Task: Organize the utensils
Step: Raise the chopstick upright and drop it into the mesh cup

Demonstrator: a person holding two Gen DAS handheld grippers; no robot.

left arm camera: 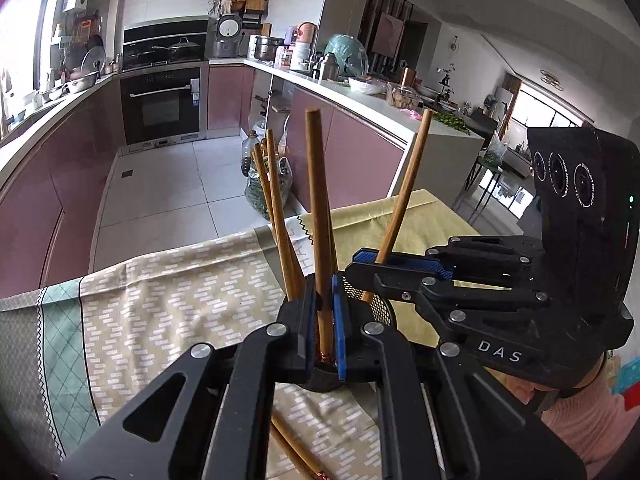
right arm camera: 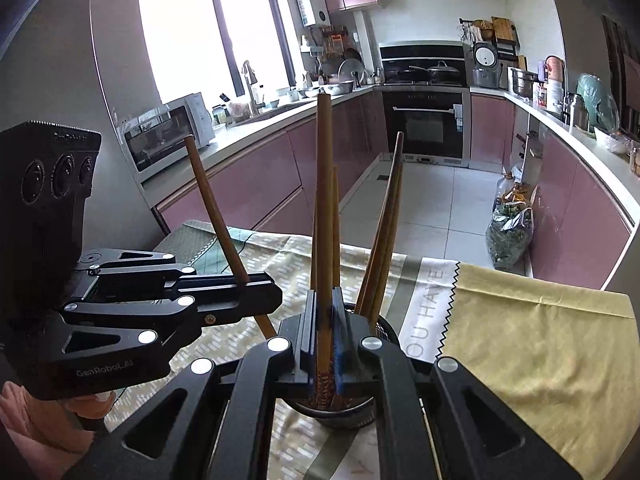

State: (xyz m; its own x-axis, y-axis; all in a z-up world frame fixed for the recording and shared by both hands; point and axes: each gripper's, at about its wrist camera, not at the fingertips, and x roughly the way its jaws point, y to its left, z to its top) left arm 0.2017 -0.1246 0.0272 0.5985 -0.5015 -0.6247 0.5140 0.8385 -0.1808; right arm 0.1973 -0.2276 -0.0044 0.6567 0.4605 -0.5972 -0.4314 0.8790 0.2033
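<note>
I see kitchen: pink cabinets, oven [left arm camera: 162, 106], tiled floor | table under patterned cloth [left arm camera: 168, 300] and yellow cloth [right arm camera: 532, 344] | left gripper [left arm camera: 325, 320] clamps a chopstick [left arm camera: 318, 216] | right gripper [right arm camera: 325, 332] clamps another [right arm camera: 325, 200], both over mesh holder [right arm camera: 384, 326] with more chopsticks

Daylight fills both views. In the right wrist view the window [right arm camera: 208, 36] is blown out to plain white, and in the left wrist view a second overexposed window [left arm camera: 24, 40] glares at the left edge. The floor [left arm camera: 168, 192] shines with soft reflections. Shadows are faint and diffuse. Fisheye distortion bends the counters [right arm camera: 580, 152] into curves, and black vignetting rounds every corner. Focus is fairly sharp throughout, with slight softness toward the rims and mild grain in darker areas.
</note>
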